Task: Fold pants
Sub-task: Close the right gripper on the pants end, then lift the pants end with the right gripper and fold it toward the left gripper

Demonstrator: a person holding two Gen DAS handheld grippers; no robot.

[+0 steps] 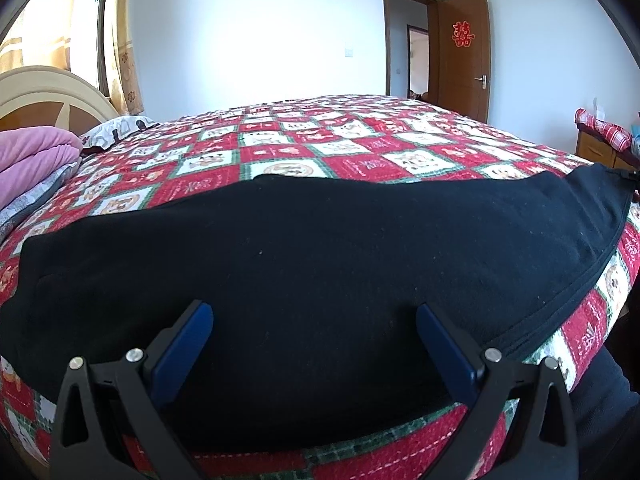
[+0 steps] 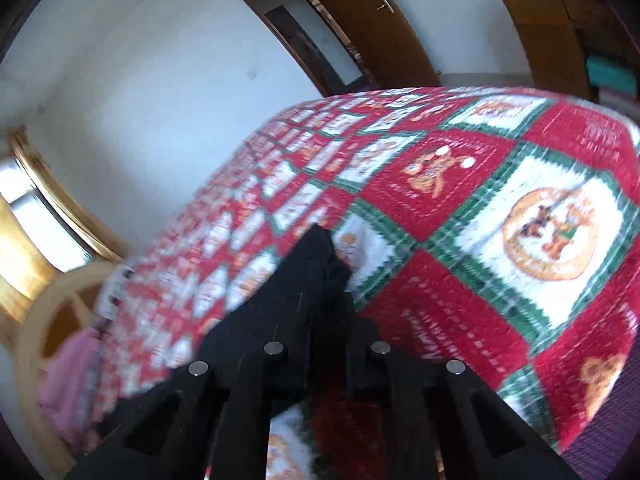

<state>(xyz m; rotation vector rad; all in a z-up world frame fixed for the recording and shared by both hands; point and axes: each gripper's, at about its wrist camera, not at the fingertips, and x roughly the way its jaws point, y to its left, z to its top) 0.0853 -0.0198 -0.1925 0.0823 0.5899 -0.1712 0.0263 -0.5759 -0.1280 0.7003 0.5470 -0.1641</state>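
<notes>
The black pants (image 1: 304, 264) lie spread flat across the near part of the bed, on the red, white and green patchwork quilt (image 1: 304, 136), running from about 9 o'clock to 2 o'clock in the left wrist view. The left tool (image 1: 314, 320) hangs over the near edge of the pants at 6 o'clock, its blue pads (image 1: 188, 340) wide apart and gripping nothing. In the blurred right wrist view, the right tool (image 2: 324, 280) has its two sides drawn nearly together, with a peak of black pants cloth pinched between them just above the quilt. Beyond the pants, folded pink bedding (image 1: 36, 156) sits at 9 o'clock beside the headboard (image 1: 48, 88), and a brown door (image 1: 464, 56) stands open at 1 o'clock.
</notes>
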